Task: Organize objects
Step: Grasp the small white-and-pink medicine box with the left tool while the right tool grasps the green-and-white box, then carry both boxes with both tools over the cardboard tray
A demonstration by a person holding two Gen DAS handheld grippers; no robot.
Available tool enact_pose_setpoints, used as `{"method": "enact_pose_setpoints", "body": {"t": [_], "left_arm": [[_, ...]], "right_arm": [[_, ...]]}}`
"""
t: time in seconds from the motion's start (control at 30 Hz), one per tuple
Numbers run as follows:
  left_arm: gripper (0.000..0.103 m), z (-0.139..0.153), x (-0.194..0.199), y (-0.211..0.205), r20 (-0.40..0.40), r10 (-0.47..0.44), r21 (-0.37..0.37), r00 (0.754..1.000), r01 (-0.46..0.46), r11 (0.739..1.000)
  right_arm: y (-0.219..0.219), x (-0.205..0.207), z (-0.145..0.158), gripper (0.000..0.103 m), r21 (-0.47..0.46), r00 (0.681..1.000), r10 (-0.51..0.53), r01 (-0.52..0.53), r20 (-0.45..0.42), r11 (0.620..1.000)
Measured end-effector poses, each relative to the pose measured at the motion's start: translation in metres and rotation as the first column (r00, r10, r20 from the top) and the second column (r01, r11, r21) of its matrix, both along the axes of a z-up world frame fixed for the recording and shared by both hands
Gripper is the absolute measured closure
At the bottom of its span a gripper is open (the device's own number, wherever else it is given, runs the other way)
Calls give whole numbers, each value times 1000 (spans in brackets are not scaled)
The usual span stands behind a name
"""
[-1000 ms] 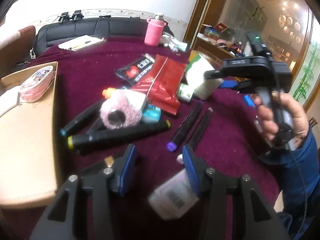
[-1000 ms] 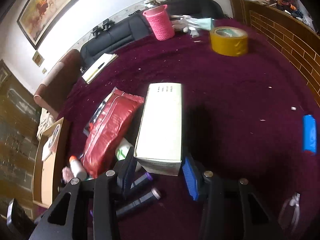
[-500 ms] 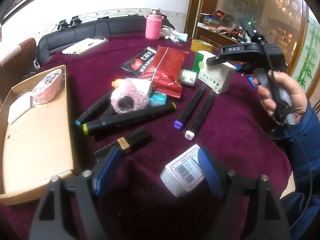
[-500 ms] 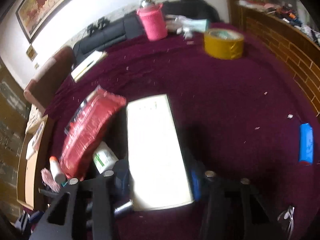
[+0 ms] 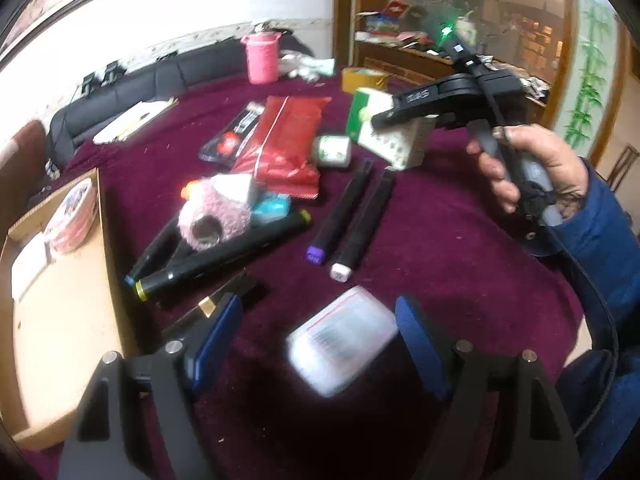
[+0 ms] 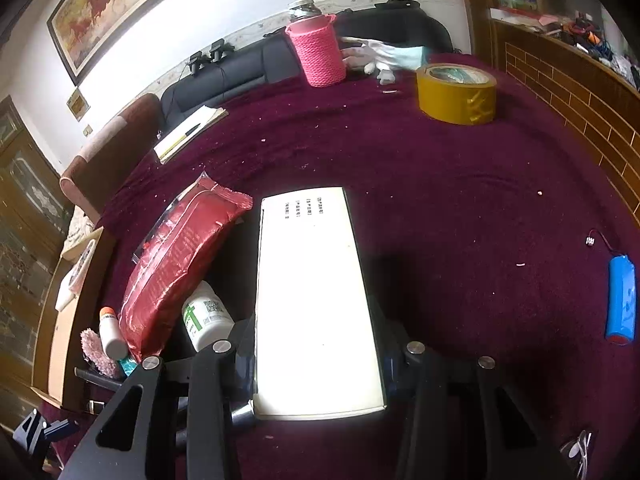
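My left gripper (image 5: 320, 316) stands open, low over the maroon cloth. A small white box with a barcode label (image 5: 344, 344) lies between its blue pads, touching neither. My right gripper (image 6: 318, 360) straddles a long white carton (image 6: 316, 300), its jaws closing with the pads against the carton's two long sides. In the left wrist view the same green-and-white carton (image 5: 384, 136) sits tilted at the tip of the right gripper (image 5: 384, 124), which a hand in a blue sleeve holds.
Several black markers (image 5: 344, 216), a pink fuzzy roll (image 5: 212, 220), a red packet (image 5: 288, 140) and a small white bottle (image 5: 332, 152) lie mid-table. A cardboard tray (image 5: 60, 320) is at the left. A pink knit jar (image 6: 318, 52), yellow tape (image 6: 456, 94) and a blue battery (image 6: 622, 300) lie farther off.
My left jaws have spread wide off the small barcode box and drawn back from it. My right gripper has slid forward until the white carton sits between its fingers.
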State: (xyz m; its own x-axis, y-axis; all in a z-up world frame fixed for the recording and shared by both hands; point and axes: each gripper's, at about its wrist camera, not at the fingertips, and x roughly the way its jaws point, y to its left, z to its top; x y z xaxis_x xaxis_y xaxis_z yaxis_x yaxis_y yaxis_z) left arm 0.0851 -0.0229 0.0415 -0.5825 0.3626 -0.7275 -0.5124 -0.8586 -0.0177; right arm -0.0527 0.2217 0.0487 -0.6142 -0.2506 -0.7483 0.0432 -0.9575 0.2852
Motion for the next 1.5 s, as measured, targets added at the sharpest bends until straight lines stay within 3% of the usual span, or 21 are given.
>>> {"method": "enact_pose_setpoints", "body": {"t": [0.1,0.47,0.53,0.57,0.6,0.63,0.87,1.07,1.5], "left_arm": [[25,5,4,-3,-4,-30,9,1000,30,1000],[25,-19,-9,12,14,-59,-135,998,60,989],[38,-26,-9,17,21,-57,-179,998,60,982],[51,-29,-9,19,25,-53,-196,998,56,979],[67,-28,-7,18,23,-53,-175,998,56,983],[69,-28,-7,18,29,-42,-172,999,46,984],[69,-28,-6,16,11,33,-145,999,-31,989],[69,-18,-11,6,-2,97,-66,995,-97,993],[69,5,-10,-12,-50,183,16,982,-182,983]], "right_arm": [[-1,1,0,56,9,1000,1,-1,-3,1000],[-1,1,-1,56,6,1000,4,-4,-7,1000],[-1,1,-1,56,4,1000,4,-4,-7,1000],[-1,1,-1,56,3,1000,4,-3,-5,1000],[-1,0,-2,56,2,1000,4,-4,0,1000],[-1,0,-4,56,-3,1000,4,-4,8,1000],[2,3,0,57,-10,1000,-15,15,-18,1000],[10,9,12,57,-55,996,-41,37,-74,998],[-14,40,35,57,-150,989,32,-54,-145,987]]}}
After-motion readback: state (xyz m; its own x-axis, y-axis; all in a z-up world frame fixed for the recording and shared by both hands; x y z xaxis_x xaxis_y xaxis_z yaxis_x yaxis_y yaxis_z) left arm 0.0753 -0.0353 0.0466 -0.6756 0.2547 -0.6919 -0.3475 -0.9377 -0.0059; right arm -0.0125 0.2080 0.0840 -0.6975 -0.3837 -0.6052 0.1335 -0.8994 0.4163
